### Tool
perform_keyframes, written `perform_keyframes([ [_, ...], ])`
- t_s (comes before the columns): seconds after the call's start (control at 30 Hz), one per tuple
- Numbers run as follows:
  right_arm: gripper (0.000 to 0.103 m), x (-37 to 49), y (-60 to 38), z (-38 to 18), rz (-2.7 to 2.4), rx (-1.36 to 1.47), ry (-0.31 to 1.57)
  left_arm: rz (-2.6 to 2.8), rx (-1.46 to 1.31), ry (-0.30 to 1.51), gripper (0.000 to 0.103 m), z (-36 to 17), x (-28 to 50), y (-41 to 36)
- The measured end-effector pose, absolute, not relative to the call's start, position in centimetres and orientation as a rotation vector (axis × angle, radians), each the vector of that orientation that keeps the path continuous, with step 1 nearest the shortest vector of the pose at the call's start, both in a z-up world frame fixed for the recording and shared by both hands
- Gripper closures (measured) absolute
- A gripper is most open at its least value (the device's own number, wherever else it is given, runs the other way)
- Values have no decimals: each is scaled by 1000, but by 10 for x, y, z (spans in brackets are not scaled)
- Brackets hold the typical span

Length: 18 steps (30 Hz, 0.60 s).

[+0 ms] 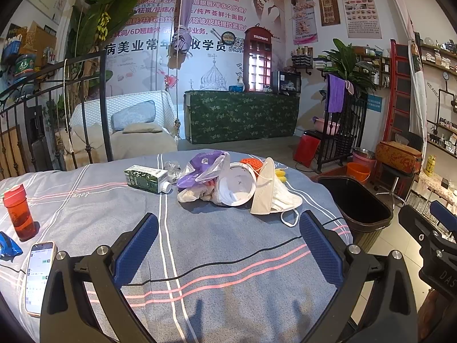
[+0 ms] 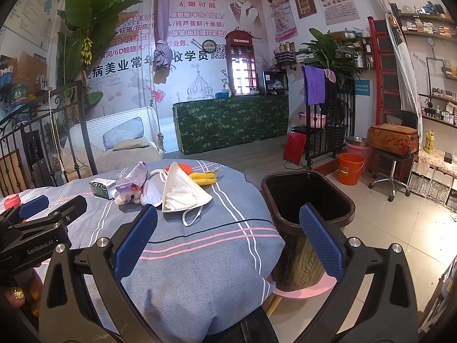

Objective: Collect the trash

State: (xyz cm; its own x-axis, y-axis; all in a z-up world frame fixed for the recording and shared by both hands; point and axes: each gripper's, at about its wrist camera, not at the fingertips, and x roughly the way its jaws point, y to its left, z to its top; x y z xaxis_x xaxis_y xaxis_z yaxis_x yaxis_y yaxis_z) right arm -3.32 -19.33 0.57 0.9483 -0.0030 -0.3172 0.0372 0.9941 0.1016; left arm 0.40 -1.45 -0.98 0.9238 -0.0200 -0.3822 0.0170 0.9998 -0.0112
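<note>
White face masks (image 1: 271,188), a paper bowl (image 1: 238,184), purple/clear plastic bags (image 1: 200,168) and a green carton (image 1: 147,177) lie heaped mid-table on the grey striped cloth (image 1: 214,257); all likely light, soft or crushable, so pinch a mask's folded edge or ear loop, the carton across its flat sides. Left claw (image 1: 228,250) and right claw (image 2: 228,241) both spread wide, empty, short of the heap. Black bin (image 2: 307,197) stands just beside the table edge, right; phone (image 1: 38,277) and orange bottle (image 1: 18,211) near left, prob. not trash.
</note>
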Motion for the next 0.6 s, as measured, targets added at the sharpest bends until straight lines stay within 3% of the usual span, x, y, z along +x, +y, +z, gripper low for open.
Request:
perform_keyframes([
  [0.6,5,-33,-192,5,-17,108,326,-19,-8,393,5,-10,4,-13],
])
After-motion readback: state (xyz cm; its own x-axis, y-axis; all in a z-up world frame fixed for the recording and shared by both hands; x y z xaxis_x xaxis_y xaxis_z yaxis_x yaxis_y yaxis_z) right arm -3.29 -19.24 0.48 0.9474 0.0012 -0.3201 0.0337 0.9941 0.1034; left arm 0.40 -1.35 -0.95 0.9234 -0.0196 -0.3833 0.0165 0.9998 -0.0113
